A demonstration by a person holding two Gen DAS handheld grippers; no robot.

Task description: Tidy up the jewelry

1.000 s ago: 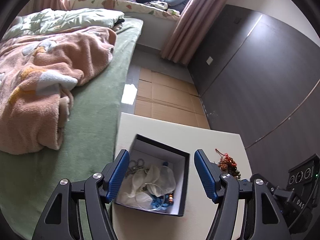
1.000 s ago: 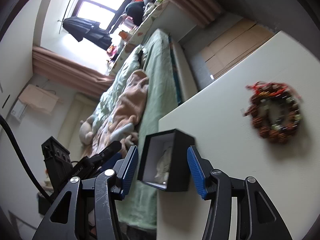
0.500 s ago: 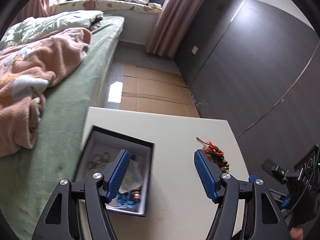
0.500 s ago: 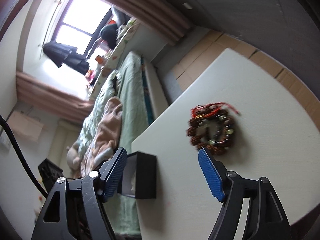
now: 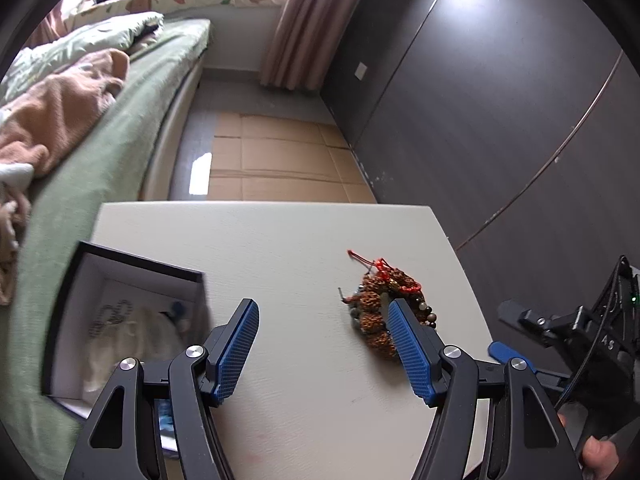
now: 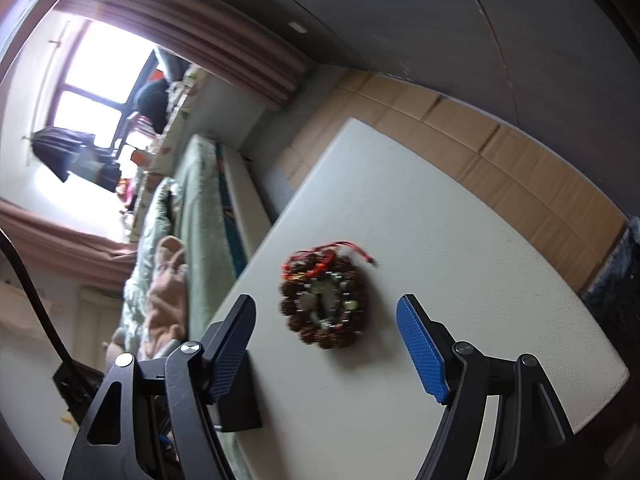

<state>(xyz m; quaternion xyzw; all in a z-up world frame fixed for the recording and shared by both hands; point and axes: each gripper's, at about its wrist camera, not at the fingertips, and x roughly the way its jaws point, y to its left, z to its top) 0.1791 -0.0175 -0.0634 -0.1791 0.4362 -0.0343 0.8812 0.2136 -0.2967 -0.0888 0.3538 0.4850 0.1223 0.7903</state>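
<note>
A heap of brown bead bracelets with red cord (image 5: 376,308) lies on the white table (image 5: 280,240), right of the middle. My left gripper (image 5: 322,308) hovers open above the table; its right fingertip overlaps the heap's edge in the left wrist view, and nothing sits between the pads. An open black jewelry box (image 5: 120,320) with a white lining holds a pale pouch and small pieces at the left edge. My right gripper (image 6: 326,304) is open, and the bracelets (image 6: 324,300) lie on the table just beyond its fingertips. The box (image 6: 240,400) shows behind its left finger.
A bed with a green sheet and a pink blanket (image 5: 60,120) runs along the table's left side. Cardboard (image 5: 272,160) covers the floor beyond the far edge. A dark wardrobe wall (image 5: 480,120) stands to the right. A hand (image 5: 596,452) holds the right gripper's black housing (image 5: 580,332).
Both views have swung from the box to the bracelets. The right gripper's jaws have widened and now frame the heap. The box has slid to the left edge of both views.
</note>
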